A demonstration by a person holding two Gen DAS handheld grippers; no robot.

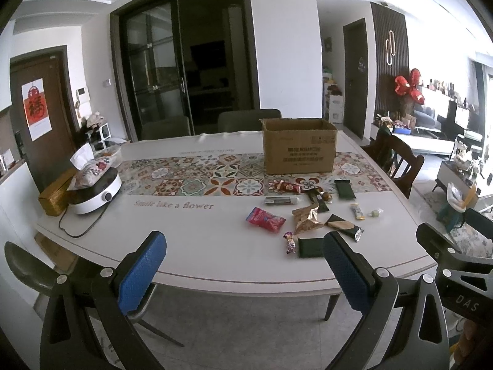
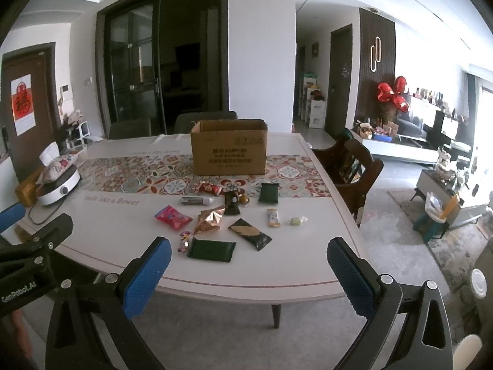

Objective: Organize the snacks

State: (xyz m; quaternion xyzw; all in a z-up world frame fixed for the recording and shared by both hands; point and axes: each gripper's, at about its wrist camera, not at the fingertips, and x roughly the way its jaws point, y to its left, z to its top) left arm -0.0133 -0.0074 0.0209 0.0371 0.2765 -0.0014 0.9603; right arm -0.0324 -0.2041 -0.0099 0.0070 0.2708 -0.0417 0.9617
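Several snack packets lie scattered on the white table (image 2: 277, 274): a pink bag (image 2: 173, 217), a gold foil bag (image 2: 209, 219), a dark green packet (image 2: 212, 249) nearest the front edge, a black-and-gold packet (image 2: 250, 233) and a small pale candy (image 2: 297, 220). An open cardboard box (image 2: 228, 147) stands behind them on the patterned runner. The box (image 1: 299, 145) and the pink bag (image 1: 265, 219) also show in the left wrist view. My left gripper (image 1: 243, 256) and my right gripper (image 2: 249, 262) are both open and empty, held short of the table's front edge.
A white round appliance (image 1: 95, 192) with a tissue pouch on it and a gold box (image 1: 55, 195) sit at the table's left end. A dark wooden chair (image 2: 354, 166) stands at the right side. Chairs stand behind the table.
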